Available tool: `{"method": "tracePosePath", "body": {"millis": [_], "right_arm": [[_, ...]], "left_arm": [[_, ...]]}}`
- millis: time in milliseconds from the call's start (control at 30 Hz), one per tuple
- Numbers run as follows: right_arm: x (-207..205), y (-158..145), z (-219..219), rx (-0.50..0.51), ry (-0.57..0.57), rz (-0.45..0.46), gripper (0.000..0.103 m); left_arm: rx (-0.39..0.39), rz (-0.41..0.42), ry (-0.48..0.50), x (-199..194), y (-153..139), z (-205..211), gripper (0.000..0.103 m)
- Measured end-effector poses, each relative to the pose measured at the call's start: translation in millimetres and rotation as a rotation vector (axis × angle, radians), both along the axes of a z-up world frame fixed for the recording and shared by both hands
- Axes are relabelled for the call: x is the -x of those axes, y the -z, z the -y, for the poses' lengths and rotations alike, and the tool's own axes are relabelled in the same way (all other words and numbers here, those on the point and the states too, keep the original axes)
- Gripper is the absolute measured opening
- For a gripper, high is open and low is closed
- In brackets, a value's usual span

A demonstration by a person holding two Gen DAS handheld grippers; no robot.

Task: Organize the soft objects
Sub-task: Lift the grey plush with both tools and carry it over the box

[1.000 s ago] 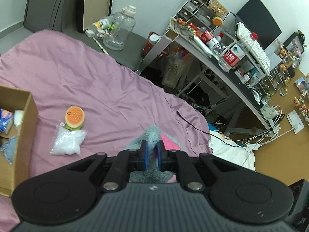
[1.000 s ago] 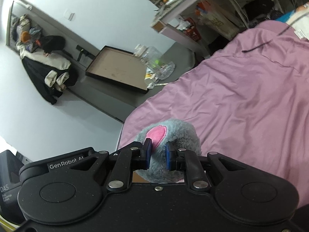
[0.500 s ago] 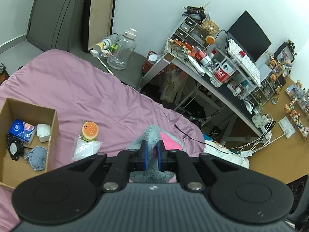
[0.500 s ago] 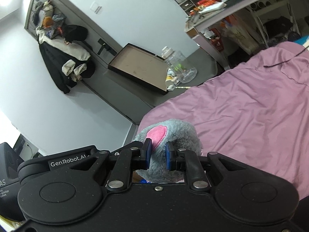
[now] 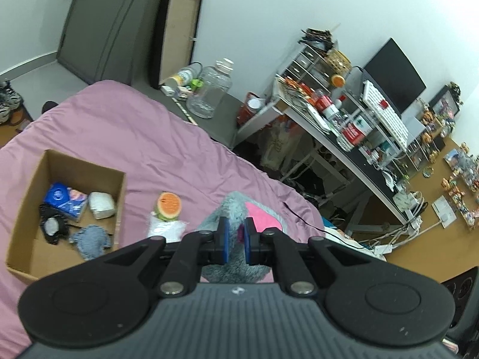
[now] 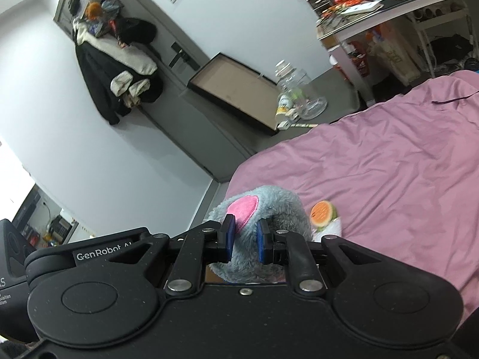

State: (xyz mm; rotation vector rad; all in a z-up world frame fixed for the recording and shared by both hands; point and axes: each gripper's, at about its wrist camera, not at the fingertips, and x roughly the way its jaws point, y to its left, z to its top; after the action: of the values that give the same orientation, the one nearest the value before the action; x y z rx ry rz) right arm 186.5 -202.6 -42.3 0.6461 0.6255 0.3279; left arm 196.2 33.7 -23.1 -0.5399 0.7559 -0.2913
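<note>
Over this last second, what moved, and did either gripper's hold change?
Both grippers rose with the grey plush toy; the cardboard box came fully into the left view and the burger toy entered the right view. Left gripper and right gripper stay clamped on the plush.

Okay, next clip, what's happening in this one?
A person holds a gripper in each hand, and both are clamped on the same grey plush toy with pink ear patches: the left gripper on one part, the right gripper on another. The toy is held above the purple bedspread. Nearby sits an open cardboard box that already holds a few soft items; a burger-shaped squishy and a white packet lie beside it.
</note>
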Motion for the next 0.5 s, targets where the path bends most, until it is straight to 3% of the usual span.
{"method": "tracePosePath", "body": {"millis": [500], "right_arm": [[-15.4,19.9,-83.6,0.016,-0.115,-0.03,0.016]], "left_arm": [[0.021,-0.053,-0.112,3.8,28.1,-85.7,0.009]]}}
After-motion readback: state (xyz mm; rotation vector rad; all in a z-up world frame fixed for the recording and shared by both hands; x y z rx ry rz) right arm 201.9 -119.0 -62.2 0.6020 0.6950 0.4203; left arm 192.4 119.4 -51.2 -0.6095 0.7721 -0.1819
